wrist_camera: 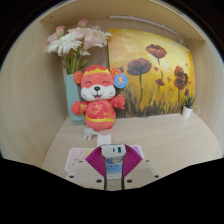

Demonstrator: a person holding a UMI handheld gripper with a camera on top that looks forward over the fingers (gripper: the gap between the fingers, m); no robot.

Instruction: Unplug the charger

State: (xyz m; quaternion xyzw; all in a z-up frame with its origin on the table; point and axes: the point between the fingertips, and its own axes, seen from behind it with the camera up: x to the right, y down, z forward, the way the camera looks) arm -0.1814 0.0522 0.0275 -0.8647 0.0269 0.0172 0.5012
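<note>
A small white charger block (113, 153) with a blue USB port sits between my fingers, and both magenta pads (97, 160) press against its sides. My gripper (112, 158) is shut on it and holds it just above the pale wooden tabletop (150, 135). A white piece (77, 159), perhaps a socket strip or cable end, lies on the table just left of the fingers. No cable shows on the charger.
A red and orange plush toy (97, 101) stands beyond the fingers. A vase of pale flowers (76, 45) is behind it. A poppy painting (150, 72) leans on the back wall, with a small potted plant (187, 105) at its right.
</note>
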